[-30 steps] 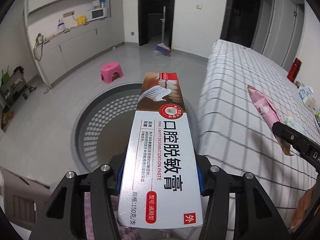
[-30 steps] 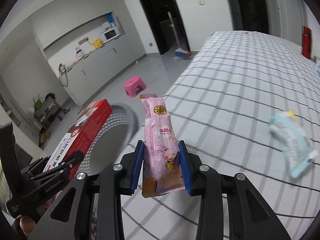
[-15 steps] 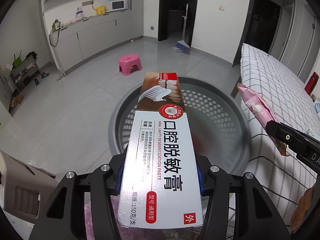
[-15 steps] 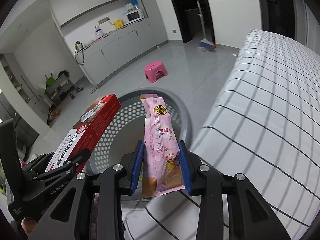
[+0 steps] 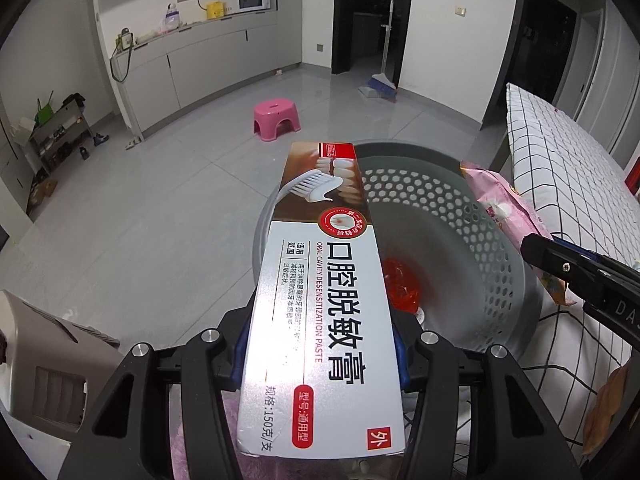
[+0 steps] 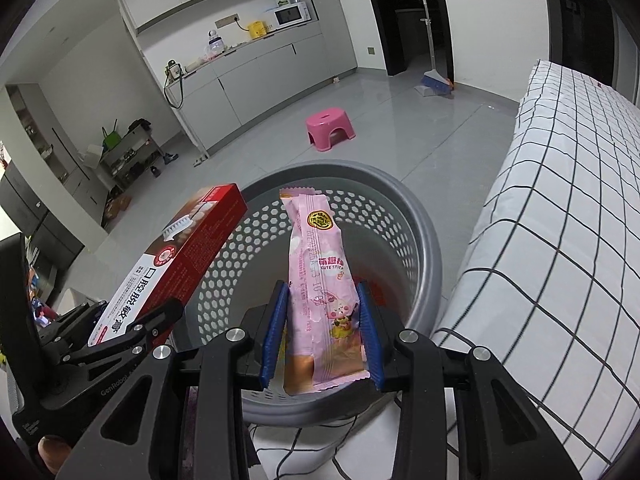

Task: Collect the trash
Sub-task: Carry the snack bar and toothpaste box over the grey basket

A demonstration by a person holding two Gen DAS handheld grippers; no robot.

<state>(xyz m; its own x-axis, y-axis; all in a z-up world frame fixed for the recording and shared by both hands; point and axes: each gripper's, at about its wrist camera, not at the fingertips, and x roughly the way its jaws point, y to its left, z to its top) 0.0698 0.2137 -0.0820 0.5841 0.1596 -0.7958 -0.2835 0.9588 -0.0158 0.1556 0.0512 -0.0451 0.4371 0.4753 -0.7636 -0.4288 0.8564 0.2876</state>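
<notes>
Left tool (image 5: 320,354) gripped toothpaste box (image 5: 320,300); right tool (image 6: 322,326) gripped pink snack packet (image 6: 320,276), both over the gray basket's rim (image 6: 436,248). Bed edge (image 6: 480,264) stood at 3 o'clock, open floor (image 5: 160,208) at 10. Only the left view showed the red wrapper (image 5: 400,284) inside.

Each fisheye camera sits just behind its own tongs, looking forward and steeply down along the fingers. The left wrist view has the left tongs (image 5: 320,344) close at the bottom edge, the grey basket (image 5: 496,264) right beneath and the right tongs (image 5: 576,268) at its right edge. The right wrist view, from just beside it, shares the basket (image 6: 424,240), pink stool (image 6: 330,128), broom (image 6: 434,80) and checked bed (image 6: 560,208), with the left tongs (image 6: 132,332) at its left.
</notes>
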